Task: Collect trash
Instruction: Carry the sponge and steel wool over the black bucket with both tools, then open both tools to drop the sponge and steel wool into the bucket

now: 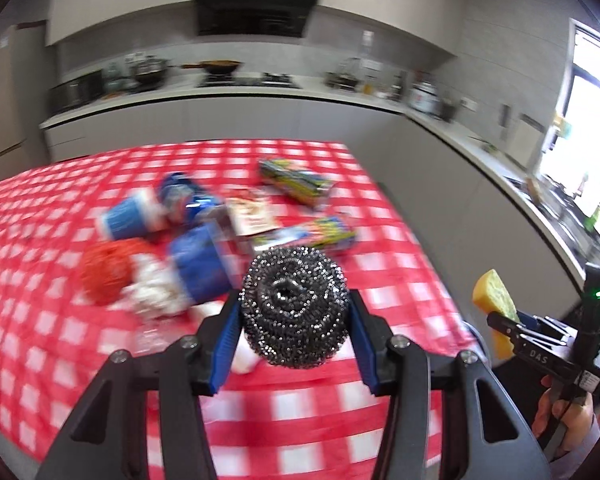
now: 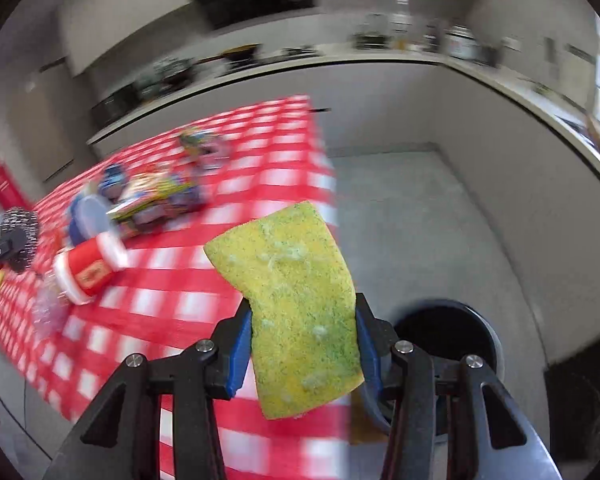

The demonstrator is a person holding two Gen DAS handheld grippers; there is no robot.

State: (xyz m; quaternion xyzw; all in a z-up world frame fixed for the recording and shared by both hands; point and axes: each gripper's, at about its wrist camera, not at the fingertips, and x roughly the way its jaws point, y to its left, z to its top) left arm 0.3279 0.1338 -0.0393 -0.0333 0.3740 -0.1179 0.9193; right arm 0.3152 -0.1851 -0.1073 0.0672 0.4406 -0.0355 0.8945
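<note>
My left gripper [image 1: 294, 320] is shut on a steel wool scrubber [image 1: 294, 304] and holds it above the red checked table [image 1: 340, 400]. My right gripper [image 2: 304, 344] is shut on a yellow-green sponge [image 2: 296, 308], held past the table's right edge and above a round black bin [image 2: 456, 332] on the floor. The right gripper with the sponge [image 1: 496, 300] also shows at the right of the left wrist view. The scrubber [image 2: 20, 232] shows at the far left of the right wrist view.
Trash lies on the table: blue cups [image 1: 196, 264], an orange mesh ball [image 1: 108, 268], white crumpled paper [image 1: 156, 296], colourful wrappers [image 1: 296, 184], a red and white cup [image 2: 88, 268]. A kitchen counter [image 1: 260, 92] runs behind and to the right.
</note>
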